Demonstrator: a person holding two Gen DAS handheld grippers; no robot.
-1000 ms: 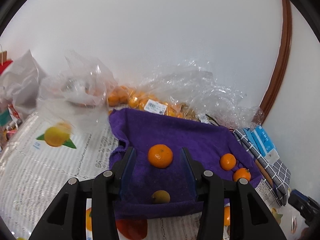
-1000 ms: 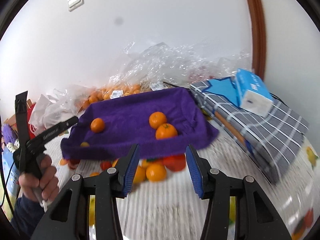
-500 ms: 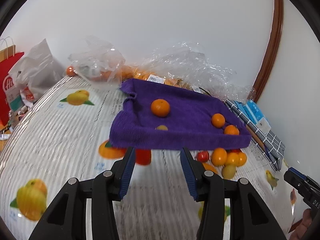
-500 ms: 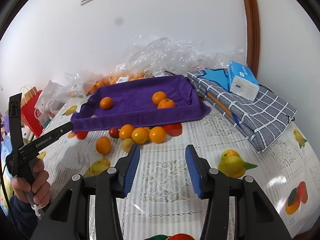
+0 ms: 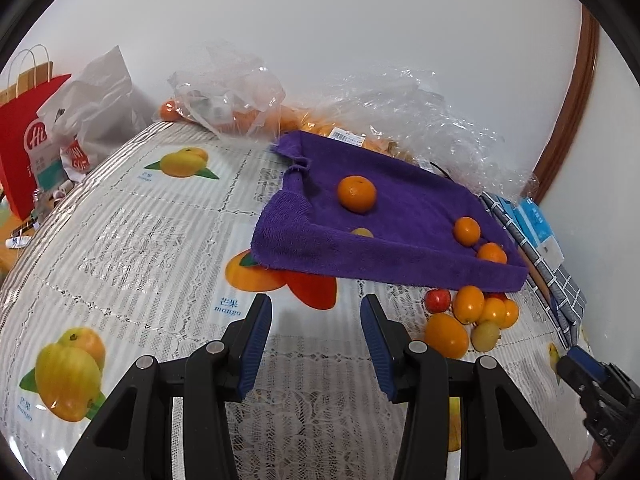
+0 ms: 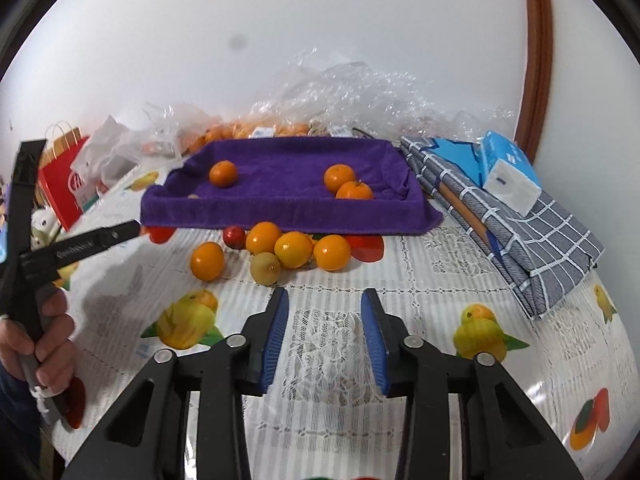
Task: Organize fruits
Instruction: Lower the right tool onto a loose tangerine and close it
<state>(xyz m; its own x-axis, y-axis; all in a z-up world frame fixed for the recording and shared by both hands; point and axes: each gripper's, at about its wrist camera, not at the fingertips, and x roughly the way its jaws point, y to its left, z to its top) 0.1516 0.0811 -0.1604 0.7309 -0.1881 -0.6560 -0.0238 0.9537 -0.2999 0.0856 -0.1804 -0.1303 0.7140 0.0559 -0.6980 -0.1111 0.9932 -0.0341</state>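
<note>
While both grippers are hovering empty, left gripper [image 5: 316, 344] parted, right gripper [image 6: 325, 336] closing on nothing, loose oranges [image 6: 294, 249] are lying at twelve o'clock beside the purple towel tray [image 6: 288, 206]; next: approaching one.

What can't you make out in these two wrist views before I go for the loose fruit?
- Fruit in the clear plastic bags, both views: crinkled film blurs them, no count.
- Small yellowish fruit on the purple towel: the towel's raised front edge hides most of it.
- Right gripper: jaws closing on nothing; in the left view the picture's edge crops it.
- What props the towel: covered.
</note>
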